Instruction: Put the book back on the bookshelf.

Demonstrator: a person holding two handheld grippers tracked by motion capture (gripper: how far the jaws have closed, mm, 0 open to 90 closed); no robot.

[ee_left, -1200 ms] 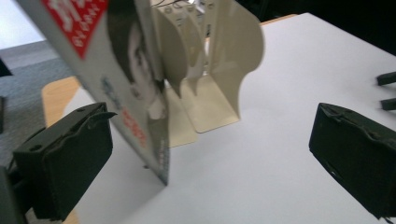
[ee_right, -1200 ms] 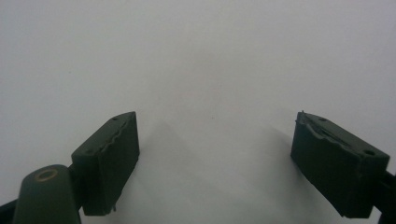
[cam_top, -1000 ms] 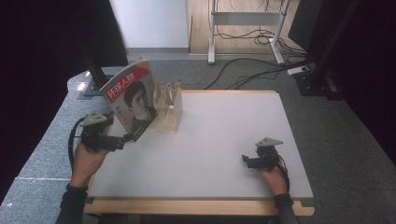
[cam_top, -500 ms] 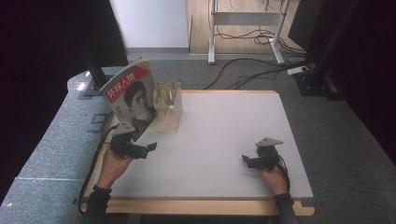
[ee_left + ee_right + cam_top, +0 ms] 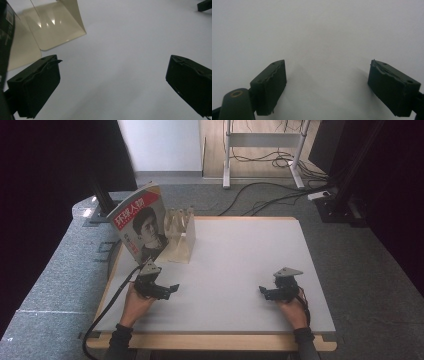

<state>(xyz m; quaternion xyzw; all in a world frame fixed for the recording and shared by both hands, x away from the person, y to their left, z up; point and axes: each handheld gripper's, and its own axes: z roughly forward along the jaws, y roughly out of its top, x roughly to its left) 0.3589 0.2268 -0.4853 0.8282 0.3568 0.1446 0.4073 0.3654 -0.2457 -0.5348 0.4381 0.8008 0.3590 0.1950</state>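
Note:
A magazine with a portrait on its cover stands tilted at the table's back left, leaning against a translucent cream rack. My left gripper rests low over the white table in front of the magazine, jaws open and empty. In the left gripper view its jaws stand wide apart, with the rack's base and the magazine's dark edge ahead on the left. My right gripper lies at the front right, pointing left. Its jaws are open over bare table.
Grey carpet surrounds the table. Cables and a metal desk frame lie beyond the far edge. A black cable trails from the left gripper over the table's left front edge. The right gripper's tip shows far off in the left gripper view.
My left hand has come away from the magazine's lower edge, moving down and toward the front onto the table. The magazine stays leaning on the rack. The right hand has not moved.

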